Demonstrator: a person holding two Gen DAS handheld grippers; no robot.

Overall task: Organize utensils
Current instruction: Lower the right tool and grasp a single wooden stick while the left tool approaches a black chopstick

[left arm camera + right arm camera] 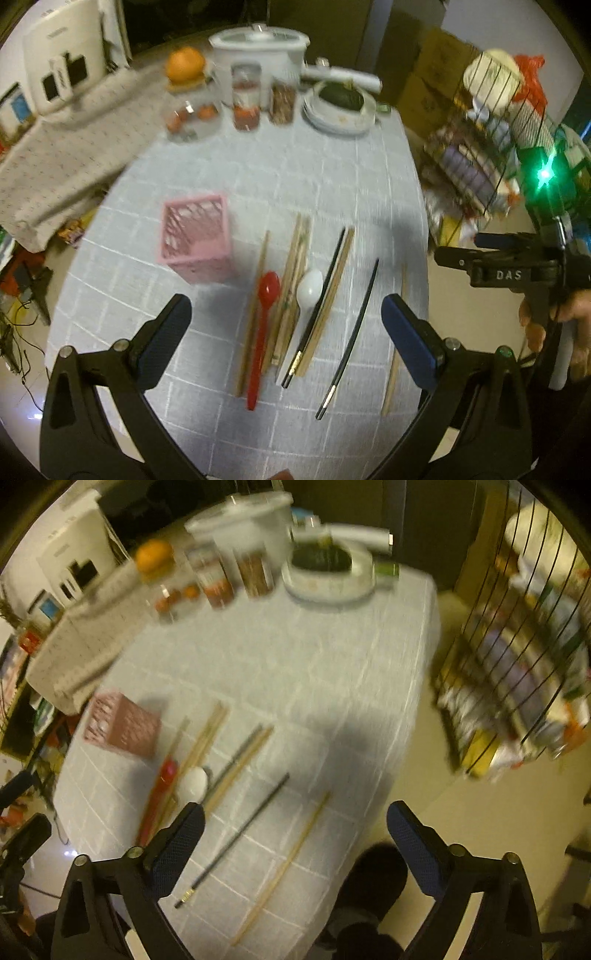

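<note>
Evidently nothing is gripped yet: the left gripper (286,321) is held over the row of utensils with jaws spread wide and empty, and the right gripper (295,834) likewise, jaws released over the near edge of the counter (332,177). The red plastic spoon (263,325), white plastic spoon (309,290), pale wooden chopsticks (295,266) and black lacquered chopstick (351,339) are laid side by side, probably so each can be picked singly. The pink slotted plastic holder (195,236) is stood upright just beside them, presumably as the destination.
</note>
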